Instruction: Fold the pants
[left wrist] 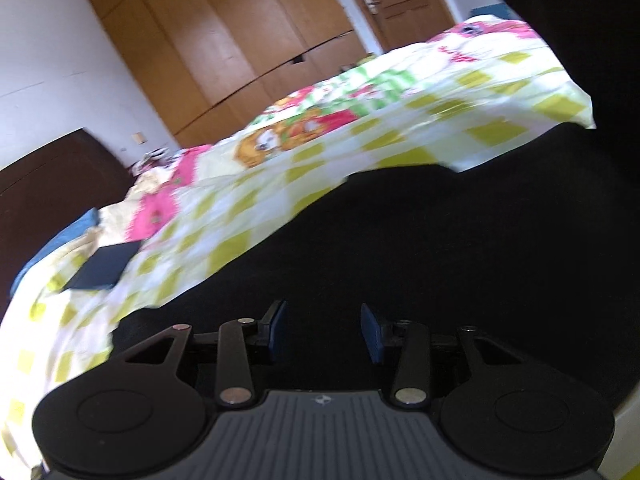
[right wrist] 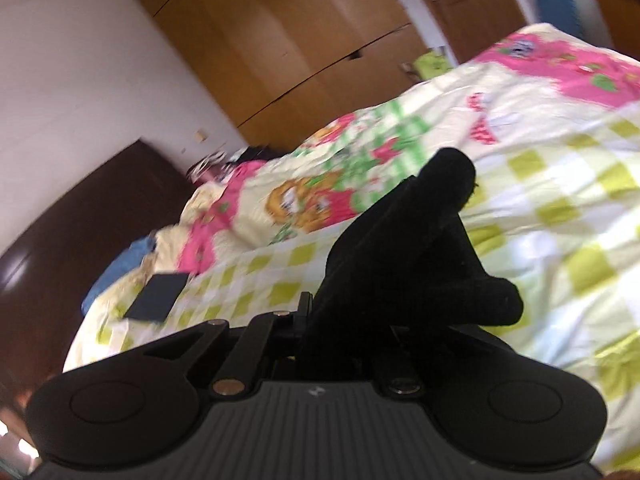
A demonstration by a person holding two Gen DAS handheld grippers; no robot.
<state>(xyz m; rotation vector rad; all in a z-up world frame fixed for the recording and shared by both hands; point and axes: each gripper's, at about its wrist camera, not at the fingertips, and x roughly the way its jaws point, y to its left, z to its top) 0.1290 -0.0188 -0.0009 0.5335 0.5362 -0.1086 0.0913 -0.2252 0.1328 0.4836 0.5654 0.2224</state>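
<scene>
The black pants [left wrist: 460, 240] lie spread over the bed's checked sheet [left wrist: 280, 184] and fill the lower right of the left wrist view. My left gripper [left wrist: 324, 330] is open, its blue pads [left wrist: 278, 326] apart just above the black cloth with nothing between them. My right gripper [right wrist: 344, 320] is shut on a bunched fold of the black pants [right wrist: 408, 248], which rises from between the fingers and hides them. The cloth is lifted above the sheet [right wrist: 540, 184].
A dark flat square object [left wrist: 102, 266] lies on the sheet at the left; it also shows in the right wrist view [right wrist: 158, 296]. A dark headboard [left wrist: 52, 192] stands at the left. Wooden wardrobes [left wrist: 224, 32] and a door [left wrist: 404, 4] stand behind the bed.
</scene>
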